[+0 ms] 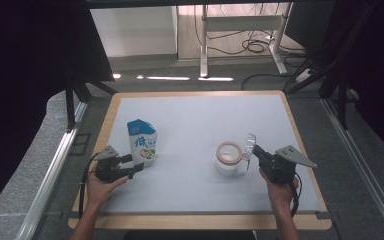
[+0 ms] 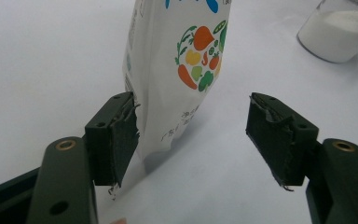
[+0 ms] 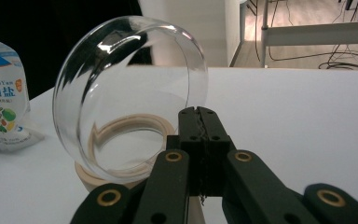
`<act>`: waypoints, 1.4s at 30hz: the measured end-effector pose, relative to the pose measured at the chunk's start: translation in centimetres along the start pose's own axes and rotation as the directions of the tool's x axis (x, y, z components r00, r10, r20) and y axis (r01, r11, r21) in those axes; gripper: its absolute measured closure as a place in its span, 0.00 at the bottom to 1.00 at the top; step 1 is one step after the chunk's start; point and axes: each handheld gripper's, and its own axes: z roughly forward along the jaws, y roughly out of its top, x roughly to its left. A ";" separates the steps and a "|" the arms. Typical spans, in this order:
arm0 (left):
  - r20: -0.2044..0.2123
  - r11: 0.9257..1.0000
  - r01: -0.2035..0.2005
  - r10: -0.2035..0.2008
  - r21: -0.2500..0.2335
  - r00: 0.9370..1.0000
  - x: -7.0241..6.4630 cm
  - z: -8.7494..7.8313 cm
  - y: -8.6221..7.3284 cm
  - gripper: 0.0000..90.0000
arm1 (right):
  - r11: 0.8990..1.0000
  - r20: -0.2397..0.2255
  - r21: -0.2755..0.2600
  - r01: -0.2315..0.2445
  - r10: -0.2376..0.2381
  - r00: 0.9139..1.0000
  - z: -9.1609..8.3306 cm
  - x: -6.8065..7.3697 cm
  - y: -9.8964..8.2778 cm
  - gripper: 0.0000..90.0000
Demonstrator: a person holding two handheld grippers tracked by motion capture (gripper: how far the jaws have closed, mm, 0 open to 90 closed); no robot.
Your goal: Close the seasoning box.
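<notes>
The glass lid (image 3: 130,93) is pinched at its edge by the right gripper (image 3: 200,116), tipped up on its rim over the jar (image 1: 228,159), apparently hinged there. The upright salt pouch (image 2: 177,70) stands at the table's left, between the left gripper (image 2: 191,135)'s wide-open jaws, nearer the left pad, maybe brushing it.
</notes>
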 end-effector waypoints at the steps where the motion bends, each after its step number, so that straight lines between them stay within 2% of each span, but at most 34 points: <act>1: 0.000 1.000 0.000 0.000 0.001 1.000 0.0 0.0 0.0 0.37 | 1.000 -0.002 0.001 0.001 -0.001 1.000 0.0 0.1 0.0 1.00; 9: -0.001 1.000 0.000 0.000 0.004 1.000 0.0 0.0 0.0 0.37 | 1.000 -0.025 0.009 0.021 -0.020 0.999 0.5 1.1 0.2 1.00; 12: -0.001 1.000 -0.001 0.001 0.005 1.000 0.0 0.0 0.0 0.37 | 0.999 -0.053 0.020 0.035 -0.034 0.998 1.0 1.8 0.2 1.00; 15: 0.000 1.000 -0.001 0.001 0.006 1.000 0.0 0.1 0.0 0.37 | 0.998 -0.092 0.031 0.053 -0.050 0.994 1.7 2.8 0.2 1.00; 18: 0.001 1.000 -0.002 0.002 0.006 1.000 0.0 0.1 0.0 0.37 | 0.995 -0.137 0.046 0.086 -0.079 0.987 2.2 3.9 0.2 1.00; 21: 0.002 1.000 -0.002 0.002 0.007 1.000 0.0 0.1 -0.1 0.37 | 0.992 -0.165 0.057 0.108 -0.098 0.981 2.4 4.6 0.1 1.00; 24: 0.003 1.000 -0.002 0.002 0.006 1.000 0.0 0.1 -0.1 0.37 | 0.992 -0.177 0.060 0.115 -0.103 0.979 2.5 4.8 0.1 1.00; 32: 0.006 1.000 -0.004 0.004 0.012 1.000 0.0 0.2 -0.1 0.37 | 0.994 -0.174 0.049 0.102 -0.092 0.980 1.8 4.1 0.1 0.99; 37: 0.007 1.000 0.000 0.000 0.010 1.000 0.0 0.1 -0.2 0.37 | 0.996 -0.145 0.036 0.087 -0.080 0.986 0.4 2.6 -0.1 0.96; 40: 0.008 1.000 -0.001 0.001 0.012 1.000 0.1 0.2 -0.2 0.37 | 0.997 -0.120 0.025 0.067 -0.064 0.991 -0.5 1.2 -0.3 0.88; 42: 0.009 1.000 -0.001 0.001 0.013 1.000 0.1 0.2 -0.3 0.37 | 0.997 -0.109 0.027 0.072 -0.068 0.992 -1.0 0.5 -0.4 0.82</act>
